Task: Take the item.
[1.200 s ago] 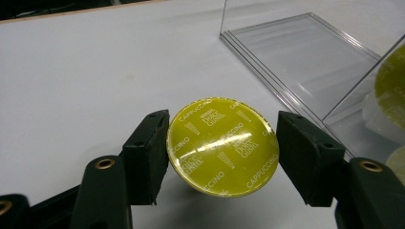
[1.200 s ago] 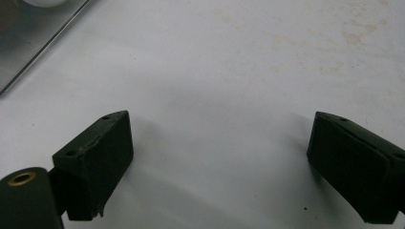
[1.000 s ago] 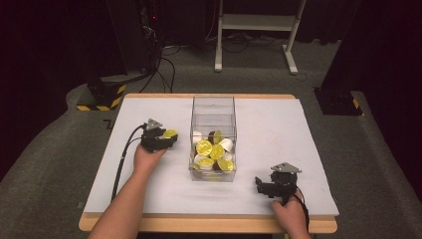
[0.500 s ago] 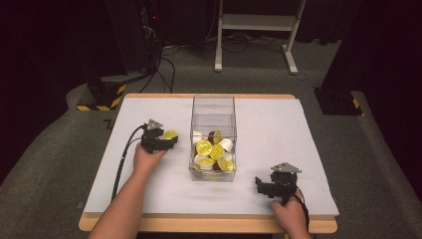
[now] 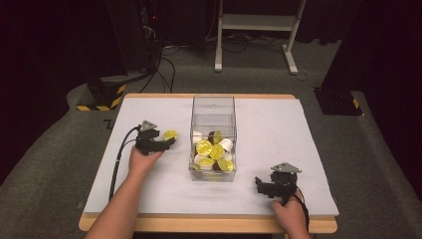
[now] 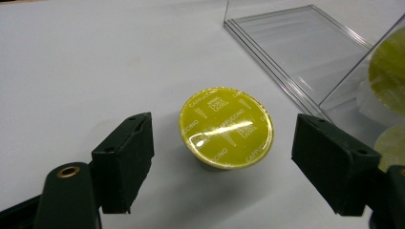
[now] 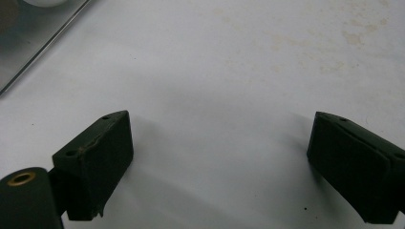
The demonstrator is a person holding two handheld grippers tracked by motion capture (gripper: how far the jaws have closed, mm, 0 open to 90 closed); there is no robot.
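Observation:
A yellow-lidded coffee capsule marked "Cappuccino" stands on the white table, lid up, just left of a clear plastic box. My left gripper is open, its jaws wide on either side of the capsule and not touching it. From above, the left gripper lies left of the box. Several capsules, yellow, white and brown, lie inside the box. My right gripper rests open near the table's front right, and its own view has bare table between the jaws of the right gripper.
The white table top has a wooden front edge. The box's clear wall stands just right of the lone capsule. A black cable trails from the left gripper. Beyond the table stand a white frame and dark equipment.

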